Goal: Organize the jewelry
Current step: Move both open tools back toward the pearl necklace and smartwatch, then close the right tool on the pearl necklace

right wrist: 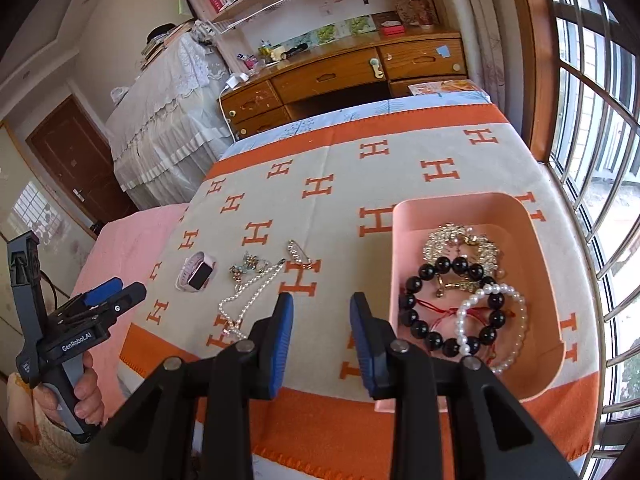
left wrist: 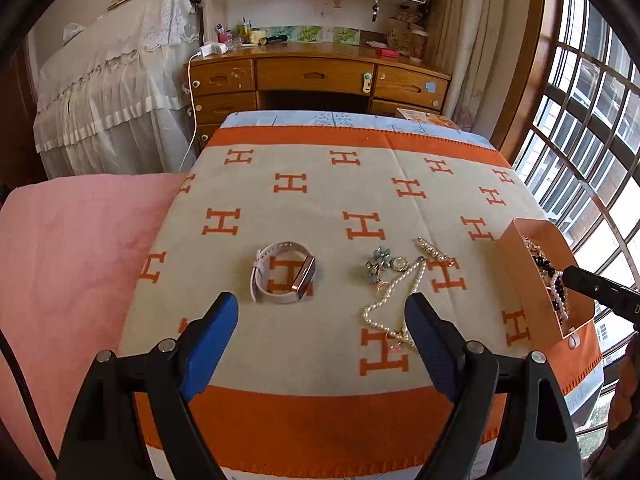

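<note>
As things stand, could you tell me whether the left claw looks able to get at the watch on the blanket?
Probably yes. The left claw is open and empty, and the watch lies by itself on the blanket just ahead of its left finger, clear of the pearl necklace. Nothing blocks the way.

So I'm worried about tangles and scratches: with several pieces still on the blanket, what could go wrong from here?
1. The pearl necklace lies tangled with the flower brooch; lifting one may drag the other along.
2. The left hand-held gripper is wide open; one finger overlaps the necklace and could snag it.
3. The pink box already holds a black bead bracelet and a pearl bracelet overlapping; anything dropped in may knot further.
</note>
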Tool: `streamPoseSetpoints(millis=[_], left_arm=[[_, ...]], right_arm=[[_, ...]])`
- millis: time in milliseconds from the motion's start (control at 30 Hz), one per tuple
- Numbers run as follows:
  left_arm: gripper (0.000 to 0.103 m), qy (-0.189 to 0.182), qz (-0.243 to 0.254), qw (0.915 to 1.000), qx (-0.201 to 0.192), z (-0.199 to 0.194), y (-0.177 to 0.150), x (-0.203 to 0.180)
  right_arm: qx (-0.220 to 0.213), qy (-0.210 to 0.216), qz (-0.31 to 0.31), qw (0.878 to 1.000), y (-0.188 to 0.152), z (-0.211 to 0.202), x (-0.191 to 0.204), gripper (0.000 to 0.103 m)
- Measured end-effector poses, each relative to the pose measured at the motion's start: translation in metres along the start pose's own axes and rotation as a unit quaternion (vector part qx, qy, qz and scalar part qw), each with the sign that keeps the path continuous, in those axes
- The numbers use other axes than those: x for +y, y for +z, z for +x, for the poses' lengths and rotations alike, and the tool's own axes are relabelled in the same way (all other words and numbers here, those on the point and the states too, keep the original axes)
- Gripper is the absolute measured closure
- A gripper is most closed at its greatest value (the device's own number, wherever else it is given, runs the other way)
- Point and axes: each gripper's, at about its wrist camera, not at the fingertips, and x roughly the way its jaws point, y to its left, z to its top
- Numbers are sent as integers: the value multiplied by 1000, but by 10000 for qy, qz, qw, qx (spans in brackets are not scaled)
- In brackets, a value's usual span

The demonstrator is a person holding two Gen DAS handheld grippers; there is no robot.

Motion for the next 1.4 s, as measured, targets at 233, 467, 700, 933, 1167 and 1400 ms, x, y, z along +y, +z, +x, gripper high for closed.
streamPoseSetpoints(millis=[233,467,700,933,1167,1400], left_arm=[[19,30,-253,9996,131,7,-20,16],[19,101,-305,9994,126,8,-26,30],[19,115,-393,9988,266,13,-34,51],[19,158,-500,9976,452,22,-43,72],[19,101,-493,9971,564,31,-43,79],[19,31,-523,9967,621,37,-43,81]], right_arm=[[362,129,-361,9986,3,22,30,73],[704,230,-623,9953,4,43,59,73],[1170,241,-785,9897,-1,71,74,73],[1733,182,-883,9807,-8,106,84,73],[2134,79,-1150,9701,-14,135,99,73],[2312,-30,-1262,9647,-12,149,112,73]])
